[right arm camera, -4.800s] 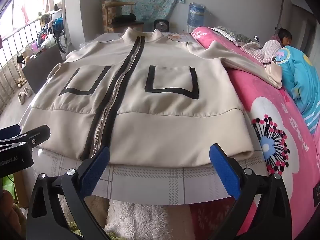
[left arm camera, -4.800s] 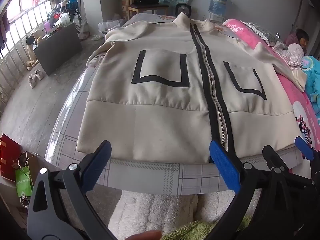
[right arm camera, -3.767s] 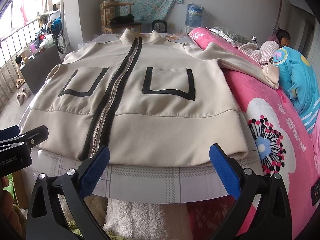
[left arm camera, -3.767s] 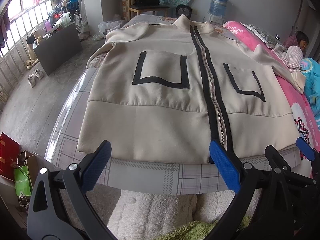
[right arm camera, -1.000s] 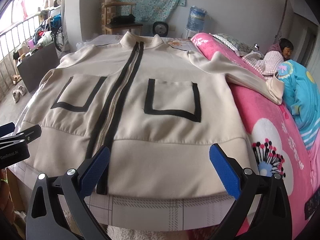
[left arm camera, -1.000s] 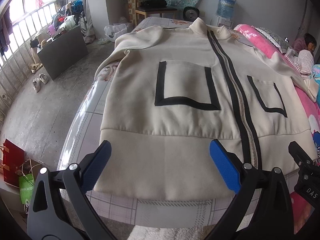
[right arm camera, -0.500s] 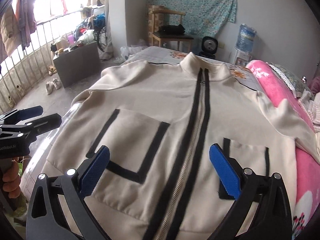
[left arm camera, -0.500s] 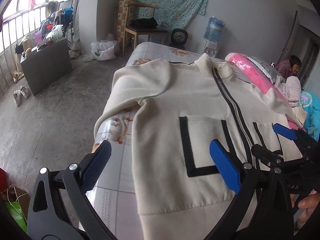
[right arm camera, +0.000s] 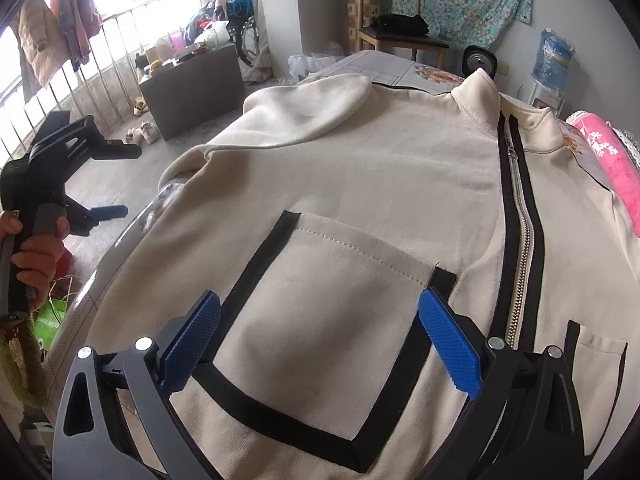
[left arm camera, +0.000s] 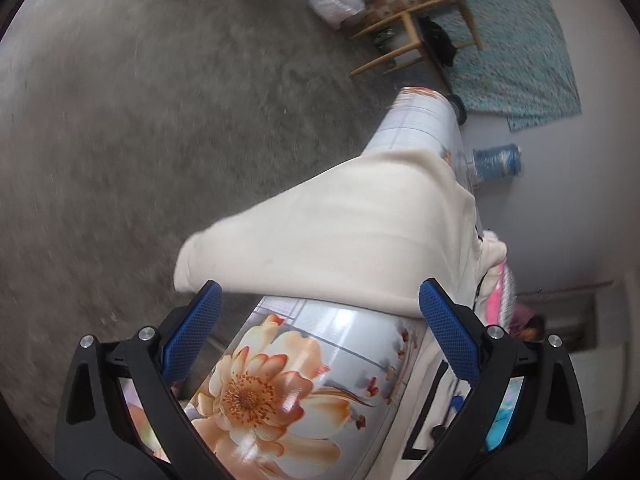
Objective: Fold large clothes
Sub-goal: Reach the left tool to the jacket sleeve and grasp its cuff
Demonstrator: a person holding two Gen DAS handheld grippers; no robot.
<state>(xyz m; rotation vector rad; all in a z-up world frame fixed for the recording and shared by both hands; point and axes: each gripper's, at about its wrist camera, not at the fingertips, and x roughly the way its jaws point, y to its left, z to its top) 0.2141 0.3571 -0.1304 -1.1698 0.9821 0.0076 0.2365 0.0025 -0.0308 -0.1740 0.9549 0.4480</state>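
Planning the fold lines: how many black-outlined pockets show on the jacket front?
2: one pocket between the right hand-held gripper's fingers, another pocket across the zipper, partly hidden.

Both wrist views close — sharing the jacket point(right arm camera: 360, 184).

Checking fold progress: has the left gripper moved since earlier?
Yes. The left gripper swung from the jacket's hem out past its sleeve side.
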